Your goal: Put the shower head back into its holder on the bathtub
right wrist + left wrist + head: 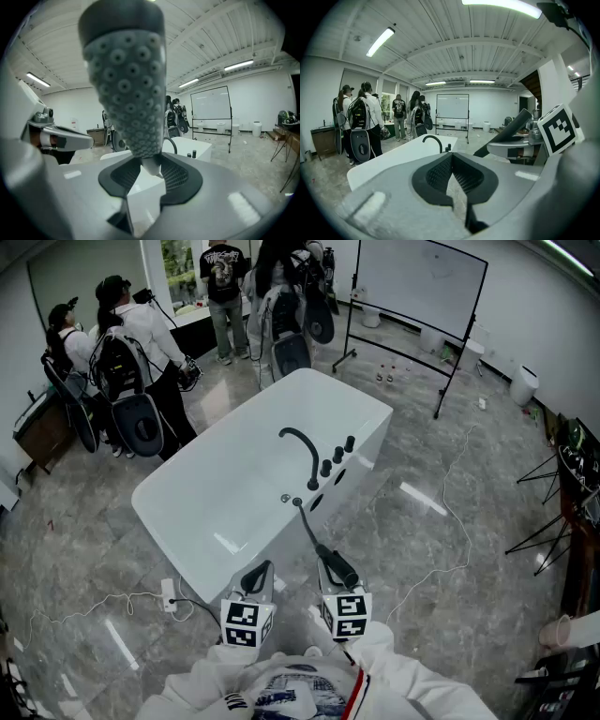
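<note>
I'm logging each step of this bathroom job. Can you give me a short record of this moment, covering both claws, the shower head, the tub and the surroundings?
right claw: shut on the shower head, nozzle face towards its camera
left claw: shut, nothing in it, beside the right one
shower head: held off the bathtub, over the floor by its near side
hose: runs from the tub's rim to the shower head
faucet: black curved spout, knobs beside it
background: people beyond the tub, whiteboard
status: shower head not yet put back
</note>
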Action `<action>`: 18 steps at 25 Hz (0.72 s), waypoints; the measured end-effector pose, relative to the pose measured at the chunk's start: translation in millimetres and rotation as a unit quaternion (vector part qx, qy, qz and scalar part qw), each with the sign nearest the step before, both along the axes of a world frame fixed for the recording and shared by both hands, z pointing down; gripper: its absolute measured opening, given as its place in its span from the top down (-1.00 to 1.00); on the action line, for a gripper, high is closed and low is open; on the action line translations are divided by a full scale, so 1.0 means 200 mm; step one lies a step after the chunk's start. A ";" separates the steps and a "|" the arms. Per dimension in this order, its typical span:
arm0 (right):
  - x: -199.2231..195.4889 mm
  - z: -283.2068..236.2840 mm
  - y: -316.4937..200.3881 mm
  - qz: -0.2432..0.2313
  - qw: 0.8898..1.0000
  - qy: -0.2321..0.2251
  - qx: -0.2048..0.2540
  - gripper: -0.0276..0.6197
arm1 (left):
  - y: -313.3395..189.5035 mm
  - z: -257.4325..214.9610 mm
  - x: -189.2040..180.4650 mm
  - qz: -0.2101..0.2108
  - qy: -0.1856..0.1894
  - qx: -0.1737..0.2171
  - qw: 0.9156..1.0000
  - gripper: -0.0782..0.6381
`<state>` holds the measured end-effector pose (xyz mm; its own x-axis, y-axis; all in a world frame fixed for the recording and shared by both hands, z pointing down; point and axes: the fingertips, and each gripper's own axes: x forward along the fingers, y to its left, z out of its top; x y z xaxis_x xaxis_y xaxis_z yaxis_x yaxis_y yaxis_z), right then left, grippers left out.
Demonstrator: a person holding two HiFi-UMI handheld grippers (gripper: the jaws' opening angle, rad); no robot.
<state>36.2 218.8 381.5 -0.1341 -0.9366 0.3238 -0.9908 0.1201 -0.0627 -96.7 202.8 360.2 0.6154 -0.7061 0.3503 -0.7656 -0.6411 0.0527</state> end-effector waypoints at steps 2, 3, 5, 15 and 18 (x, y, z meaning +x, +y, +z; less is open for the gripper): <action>0.01 0.00 0.00 -0.001 1.000 0.000 0.001 0.49 | 0.00 0.00 0.01 -0.001 0.000 0.001 1.000 0.78; 0.02 0.01 0.00 -0.002 1.000 0.000 0.000 0.49 | 0.00 0.00 0.02 -0.001 -0.001 0.001 1.000 0.78; 0.03 0.01 0.01 -0.005 1.000 0.000 -0.002 0.49 | 0.01 0.01 0.03 -0.002 -0.001 0.001 1.000 0.78; 0.10 0.01 0.04 -0.016 1.000 -0.002 0.004 0.49 | 0.05 0.02 0.12 -0.010 -0.006 0.001 1.000 0.78; 0.11 0.03 0.04 -0.017 1.000 -0.002 0.004 0.49 | 0.07 0.03 0.13 -0.013 -0.007 0.000 1.000 0.78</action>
